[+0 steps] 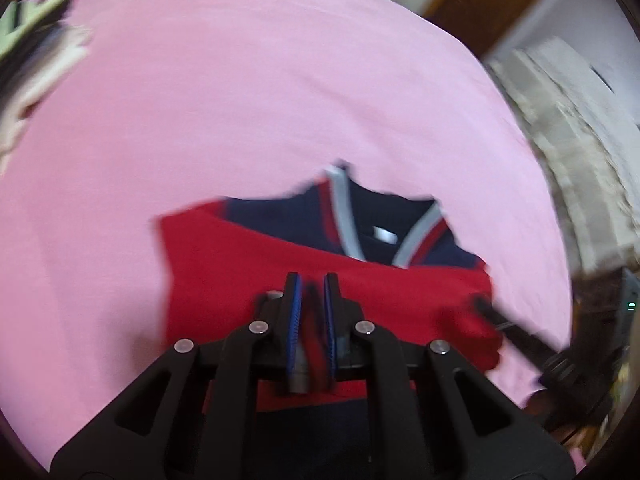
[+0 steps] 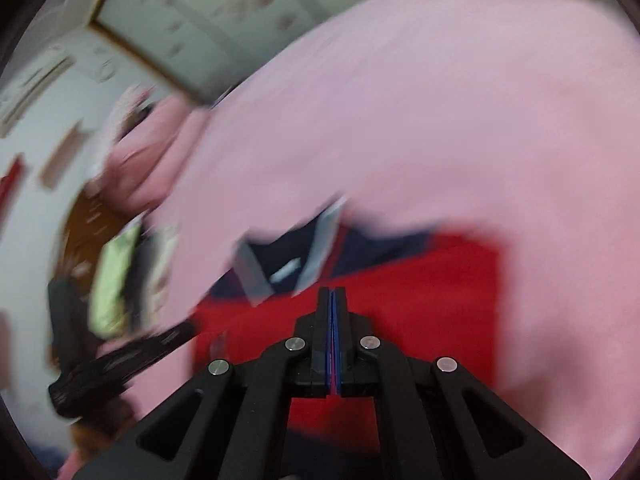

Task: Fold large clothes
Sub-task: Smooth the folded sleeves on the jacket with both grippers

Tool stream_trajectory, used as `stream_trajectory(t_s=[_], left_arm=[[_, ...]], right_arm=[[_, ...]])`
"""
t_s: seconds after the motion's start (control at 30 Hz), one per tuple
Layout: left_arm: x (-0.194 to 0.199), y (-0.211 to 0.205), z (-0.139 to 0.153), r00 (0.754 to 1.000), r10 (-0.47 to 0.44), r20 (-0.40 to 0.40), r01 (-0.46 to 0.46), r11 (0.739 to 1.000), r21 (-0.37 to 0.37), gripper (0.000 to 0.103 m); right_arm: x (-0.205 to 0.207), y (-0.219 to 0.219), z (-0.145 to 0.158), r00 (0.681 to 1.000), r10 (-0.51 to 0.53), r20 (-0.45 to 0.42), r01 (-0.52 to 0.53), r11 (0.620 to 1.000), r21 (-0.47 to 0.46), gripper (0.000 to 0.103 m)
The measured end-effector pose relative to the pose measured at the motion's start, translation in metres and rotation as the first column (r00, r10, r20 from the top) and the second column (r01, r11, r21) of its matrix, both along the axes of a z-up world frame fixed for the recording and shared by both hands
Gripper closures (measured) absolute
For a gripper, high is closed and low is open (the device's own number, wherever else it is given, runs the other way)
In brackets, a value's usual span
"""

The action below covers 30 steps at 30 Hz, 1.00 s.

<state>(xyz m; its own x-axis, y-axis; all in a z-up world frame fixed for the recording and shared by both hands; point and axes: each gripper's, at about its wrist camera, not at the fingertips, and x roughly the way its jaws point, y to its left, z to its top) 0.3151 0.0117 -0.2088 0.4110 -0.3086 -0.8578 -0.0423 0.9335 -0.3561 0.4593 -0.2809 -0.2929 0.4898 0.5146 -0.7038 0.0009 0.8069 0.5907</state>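
Both views are motion-blurred. A red garment [image 1: 280, 264] with a navy collar [image 1: 384, 216] trimmed in grey and red lies folded on a pink bed sheet [image 1: 240, 100], collar on the far side from both cameras. A small white label shows inside the neck.

The left gripper [image 1: 313, 280] hangs over the near red part of the garment; its jaws are nearly closed, with a narrow gap between the blue pads, and red and grey fabric sits pinched in that gap.

The right gripper [image 2: 332, 290] has its jaws fully closed, pads pressed together with nothing between them, tips just short of the collar [image 2: 280, 256] over the red cloth [image 2: 420, 300].

Each view catches the other gripper as a dark blur at the garment's edge. A second pile of clothes [image 1: 36, 52] lies at the sheet's far left.
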Motion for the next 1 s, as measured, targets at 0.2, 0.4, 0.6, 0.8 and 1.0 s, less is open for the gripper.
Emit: stream_trajectory(t_s=[0.2, 0.4, 0.6, 0.8, 1.0], left_arm=[[0.007, -0.043, -0.028, 0.986, -0.087, -0.14, 0.117, 0.969, 0.218, 0.092], [-0.004, -0.033, -0.032, 0.983, -0.069, -0.169, 0.109, 0.965, 0.239, 0.087], [-0.02, -0.01, -0.028, 0.981, 0.022, -0.194, 0.019, 0.979, 0.204, 0.086], [-0.04, 0.008, -0.009, 0.985, 0.044, -0.167, -0.019, 0.989, 0.149, 0.086], [-0.067, -0.009, 0.019, 0.992, -0.053, -0.115, 0.077, 0.973, 0.216, 0.085]], right_arm=[[-0.013, 0.068, -0.035, 0.984, 0.128, -0.126, -0.132, 0.991, -0.022, 0.103], [-0.044, 0.021, -0.043, 0.985, 0.022, -0.17, -0.024, 1.0, -0.011, 0.103], [-0.062, -0.074, -0.047, 0.946, -0.256, -0.198, 0.224, 0.96, -0.171, 0.103], [-0.083, -0.104, -0.038, 0.892, -0.413, -0.181, 0.378, 0.904, -0.2, 0.099], [-0.057, -0.045, -0.02, 0.981, -0.195, -0.004, 0.195, 0.98, -0.045, 0.097]])
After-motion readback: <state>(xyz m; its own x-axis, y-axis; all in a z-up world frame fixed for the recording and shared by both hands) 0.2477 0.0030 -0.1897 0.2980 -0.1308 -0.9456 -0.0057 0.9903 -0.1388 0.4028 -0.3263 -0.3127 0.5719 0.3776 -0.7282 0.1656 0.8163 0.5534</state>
